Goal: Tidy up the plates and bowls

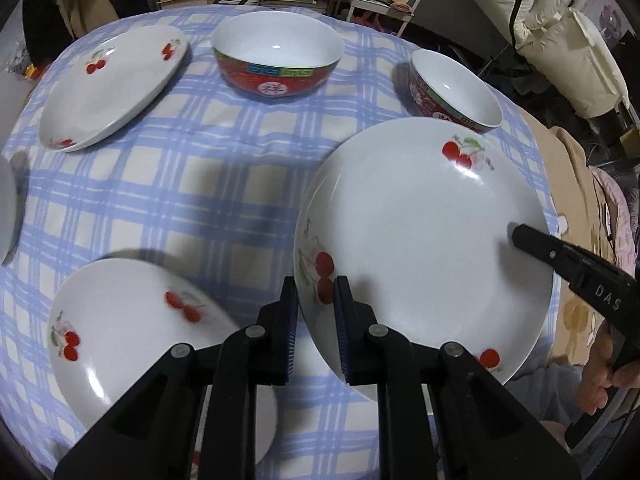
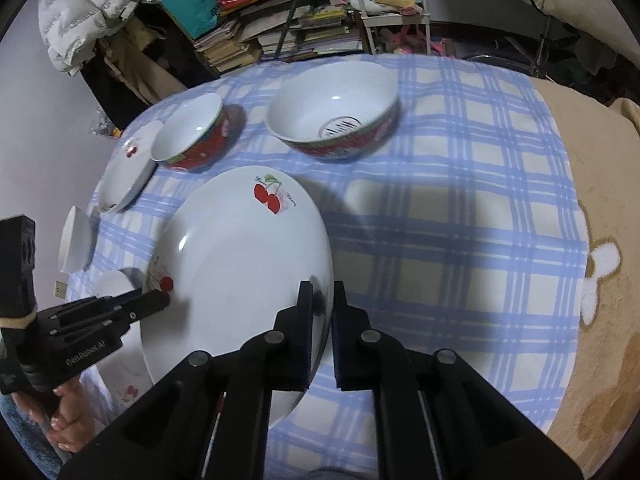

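Plates and bowls lie scattered, nothing stacked; left gripper [image 1: 316, 292] and right gripper [image 2: 322, 300] pinch one cherry plate's [image 1: 420, 232] opposite rims.

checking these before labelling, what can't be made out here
- Left wrist view: white dish at the left edge, cut off by the frame.
- Left wrist view: white cherry-print plate on the table, blurred and partly behind the left tongs.
- Right wrist view: writing inside the large red-sided bowl, blurred.
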The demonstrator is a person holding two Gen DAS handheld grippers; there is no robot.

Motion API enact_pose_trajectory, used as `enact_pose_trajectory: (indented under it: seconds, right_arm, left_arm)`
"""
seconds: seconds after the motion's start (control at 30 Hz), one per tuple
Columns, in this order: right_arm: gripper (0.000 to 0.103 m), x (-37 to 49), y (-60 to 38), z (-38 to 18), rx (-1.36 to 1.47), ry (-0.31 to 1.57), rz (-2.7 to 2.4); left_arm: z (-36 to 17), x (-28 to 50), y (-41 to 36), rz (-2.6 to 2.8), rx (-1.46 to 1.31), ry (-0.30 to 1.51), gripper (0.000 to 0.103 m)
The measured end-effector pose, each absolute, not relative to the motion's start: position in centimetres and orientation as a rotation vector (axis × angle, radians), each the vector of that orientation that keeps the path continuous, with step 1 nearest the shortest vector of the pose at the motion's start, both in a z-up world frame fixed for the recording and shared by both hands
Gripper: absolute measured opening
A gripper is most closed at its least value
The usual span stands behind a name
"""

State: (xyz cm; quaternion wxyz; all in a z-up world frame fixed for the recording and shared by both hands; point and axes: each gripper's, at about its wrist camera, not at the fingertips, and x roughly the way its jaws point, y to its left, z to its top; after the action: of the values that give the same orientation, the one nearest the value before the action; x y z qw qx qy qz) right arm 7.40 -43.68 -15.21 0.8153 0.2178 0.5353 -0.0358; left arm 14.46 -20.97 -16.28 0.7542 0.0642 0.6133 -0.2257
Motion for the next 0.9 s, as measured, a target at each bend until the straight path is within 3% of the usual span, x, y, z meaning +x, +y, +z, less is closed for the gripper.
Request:
enact_pose_trajectory:
  seconds: [0.43, 0.9]
  right_arm:
    - [0.009, 9.1, -38.7, -12.9, 0.481, 1.088, 0.023]
    - [0.009, 10.6, -30.2, -11.7, 0.424, 1.07, 0.16]
  left_arm:
    - [-11.5, 14.0, -13.6, -0.428, 0.093, 1.26, 0.017]
    - [-10.0, 12.5, -4.0, -0.29, 0.016, 1.243, 0.017]
